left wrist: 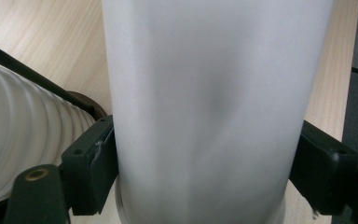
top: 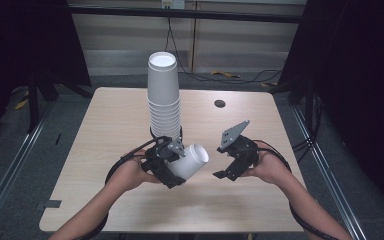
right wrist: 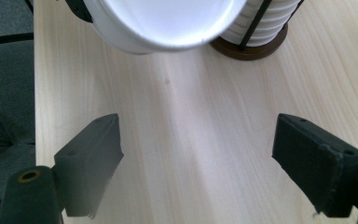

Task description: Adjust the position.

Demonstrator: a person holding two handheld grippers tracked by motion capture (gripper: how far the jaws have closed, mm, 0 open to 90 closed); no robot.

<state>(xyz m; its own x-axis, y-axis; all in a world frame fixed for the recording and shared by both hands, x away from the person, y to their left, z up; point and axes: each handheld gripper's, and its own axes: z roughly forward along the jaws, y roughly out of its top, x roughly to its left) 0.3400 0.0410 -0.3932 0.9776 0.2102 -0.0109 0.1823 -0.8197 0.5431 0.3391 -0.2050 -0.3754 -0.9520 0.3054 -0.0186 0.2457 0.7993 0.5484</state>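
A single white paper cup [top: 192, 161] lies tilted in my left gripper [top: 177, 169], mouth turned to the right, just above the table. In the left gripper view both pads press the cup's wall [left wrist: 205, 107] and dent it slightly. Behind it rises a tall stack of white cups [top: 163, 100] in a black wire holder on a round brown base [right wrist: 249, 46]. My right gripper [top: 225, 174] is held low to the right of the cup, open, with bare table between its jaws [right wrist: 198, 163]. The held cup's rim [right wrist: 163, 23] faces it from a short way off.
The light wooden table [top: 115, 125] has a small dark round hole [top: 220, 103] at the back right. Cables lie on the floor behind the table. Metal rails run along both sides. The stack's ribbed side [left wrist: 14, 140] is close to my left gripper.
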